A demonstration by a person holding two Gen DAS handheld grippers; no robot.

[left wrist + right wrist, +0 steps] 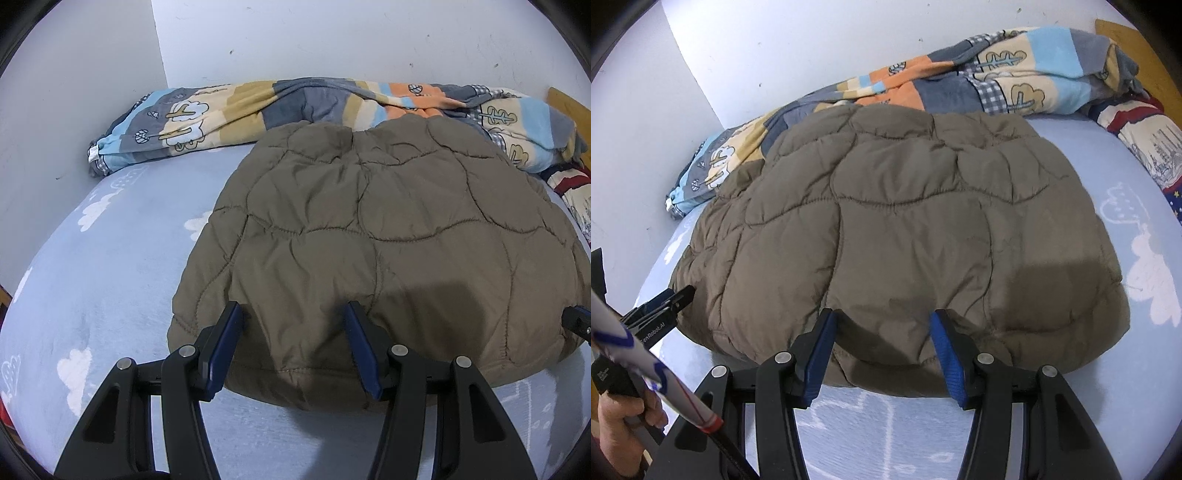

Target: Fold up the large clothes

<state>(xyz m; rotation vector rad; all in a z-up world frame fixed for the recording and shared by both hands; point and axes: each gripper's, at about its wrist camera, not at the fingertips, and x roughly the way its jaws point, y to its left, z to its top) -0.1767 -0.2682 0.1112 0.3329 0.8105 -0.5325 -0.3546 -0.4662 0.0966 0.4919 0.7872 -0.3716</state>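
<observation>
Lying folded on the bed [110, 266], the quilted jacket [388, 236] stretches crosswise just ahead of both tools. Left hand-held gripper [293, 314] and right hand-held gripper [882, 317] each straddle its near hem, jaws half-spread; whether they pinch it is unclear.

Pale-blue cloud-print bed [110, 266]; on it quilted brown jacket [369, 229]; patchwork blanket [229, 110] behind

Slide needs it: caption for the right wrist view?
Right hand-held gripper straddles the near edge of a folded jacket on a bed.
</observation>
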